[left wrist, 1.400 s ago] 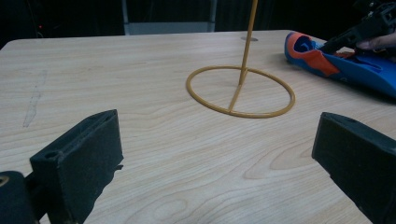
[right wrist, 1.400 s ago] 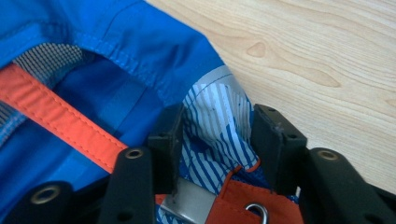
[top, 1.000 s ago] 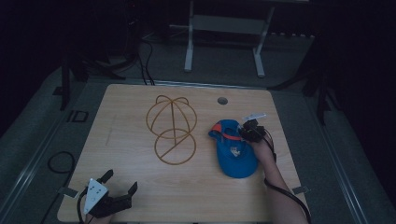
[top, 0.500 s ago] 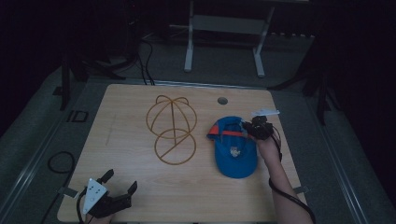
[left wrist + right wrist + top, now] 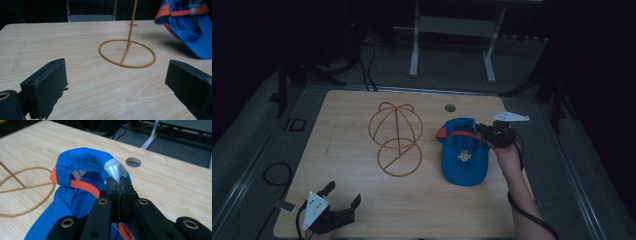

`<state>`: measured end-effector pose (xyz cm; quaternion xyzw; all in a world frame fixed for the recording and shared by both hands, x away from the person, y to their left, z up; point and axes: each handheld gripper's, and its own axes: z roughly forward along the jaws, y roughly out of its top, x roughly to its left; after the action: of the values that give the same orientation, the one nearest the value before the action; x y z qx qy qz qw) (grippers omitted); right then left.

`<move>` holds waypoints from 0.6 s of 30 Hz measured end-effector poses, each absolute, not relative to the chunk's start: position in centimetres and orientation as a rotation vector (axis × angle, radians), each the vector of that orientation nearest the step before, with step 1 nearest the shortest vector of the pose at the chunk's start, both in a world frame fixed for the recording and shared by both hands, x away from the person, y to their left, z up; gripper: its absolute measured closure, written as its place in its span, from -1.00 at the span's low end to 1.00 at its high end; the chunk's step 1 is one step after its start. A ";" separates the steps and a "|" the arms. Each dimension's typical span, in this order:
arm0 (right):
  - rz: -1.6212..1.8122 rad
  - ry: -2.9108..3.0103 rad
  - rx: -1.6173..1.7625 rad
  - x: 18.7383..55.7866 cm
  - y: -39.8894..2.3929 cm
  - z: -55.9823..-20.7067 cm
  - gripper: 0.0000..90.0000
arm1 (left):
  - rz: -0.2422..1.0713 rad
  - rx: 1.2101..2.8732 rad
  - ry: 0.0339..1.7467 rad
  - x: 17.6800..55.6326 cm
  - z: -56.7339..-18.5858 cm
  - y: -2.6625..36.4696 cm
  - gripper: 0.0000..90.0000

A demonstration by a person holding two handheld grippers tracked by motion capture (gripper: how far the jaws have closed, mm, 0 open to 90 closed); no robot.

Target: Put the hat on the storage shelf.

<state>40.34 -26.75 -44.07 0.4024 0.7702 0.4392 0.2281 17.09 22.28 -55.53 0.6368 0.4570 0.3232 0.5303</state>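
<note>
Left hand-held gripper (image 5: 343, 200) sits at counter (image 5: 352, 125) near-left corner, jaws wide apart, empty. Wire cap stand (image 5: 395, 140) mid-counter. Blue cap (image 5: 464, 157) right of stand, long axis far-to-near, brim toward near edge. Right hand-held gripper (image 5: 119, 185) clamped on cap's rear edge.

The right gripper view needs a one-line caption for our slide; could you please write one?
Right tool shut on the rim of a blue cap, lifting it off the wooden table beside a wire hat stand.
</note>
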 end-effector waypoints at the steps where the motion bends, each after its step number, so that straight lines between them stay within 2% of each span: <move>1: 1.215 2.114 1.102 40.0 -26.8 -43.5 0.96 | 0.769 1.519 1.088 17.1 -55.4 22.2 -0.90; 11: 1.277 2.048 1.011 37.6 -27.9 -39.2 0.96 | 0.718 1.520 1.104 17.4 -53.9 21.7 -0.89; 18: 1.291 2.032 0.988 36.4 -28.5 -38.0 0.96 | 0.702 1.559 1.075 17.8 -51.7 21.3 -0.88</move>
<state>36.36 -28.51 -37.98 0.3660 0.7527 0.4781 0.2663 17.83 21.28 -51.71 0.6535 0.4508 0.2945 0.5319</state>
